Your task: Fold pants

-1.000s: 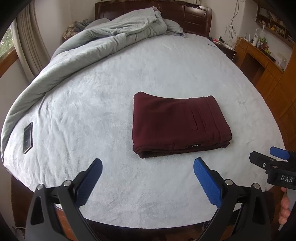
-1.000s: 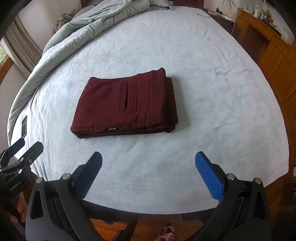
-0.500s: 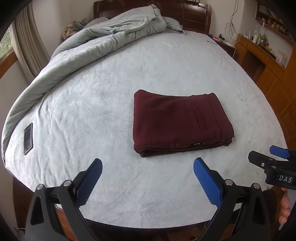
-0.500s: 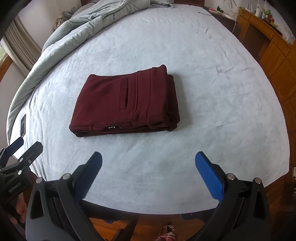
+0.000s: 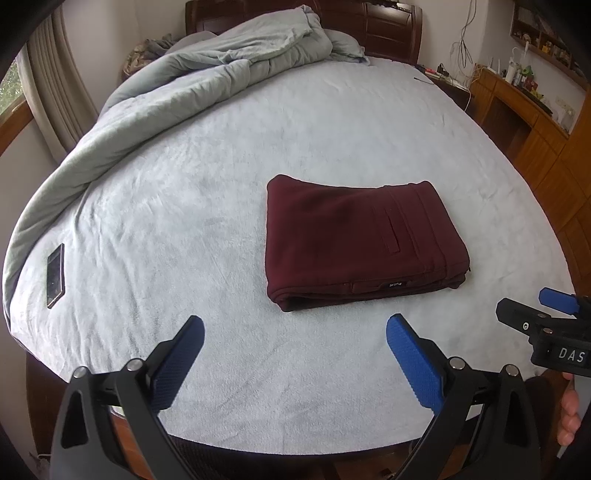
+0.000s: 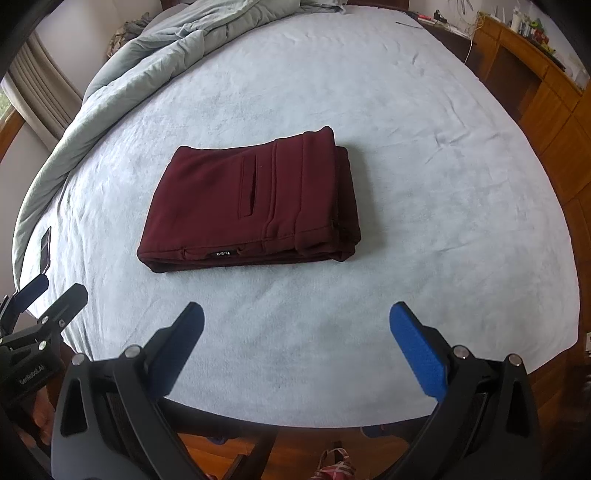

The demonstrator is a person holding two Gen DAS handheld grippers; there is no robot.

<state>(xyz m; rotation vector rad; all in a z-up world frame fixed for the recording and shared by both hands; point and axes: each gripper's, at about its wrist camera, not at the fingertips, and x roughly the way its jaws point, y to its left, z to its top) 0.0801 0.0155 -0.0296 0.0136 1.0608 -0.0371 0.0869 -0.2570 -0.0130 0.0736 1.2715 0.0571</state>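
Note:
The maroon pants lie folded into a compact rectangle on the pale bed cover, back pocket and waistband up; they also show in the right wrist view. My left gripper is open and empty, held near the bed's front edge, short of the pants. My right gripper is open and empty too, also back from the pants. The right gripper shows at the right edge of the left wrist view, and the left gripper at the left edge of the right wrist view.
A grey duvet is bunched along the bed's left and far side. A phone lies on the cover at the left. A dark headboard stands behind; wooden cabinets line the right wall.
Both grippers have drifted slightly, so the pants sit a little differently in view. The pants have not moved and both grippers stay open.

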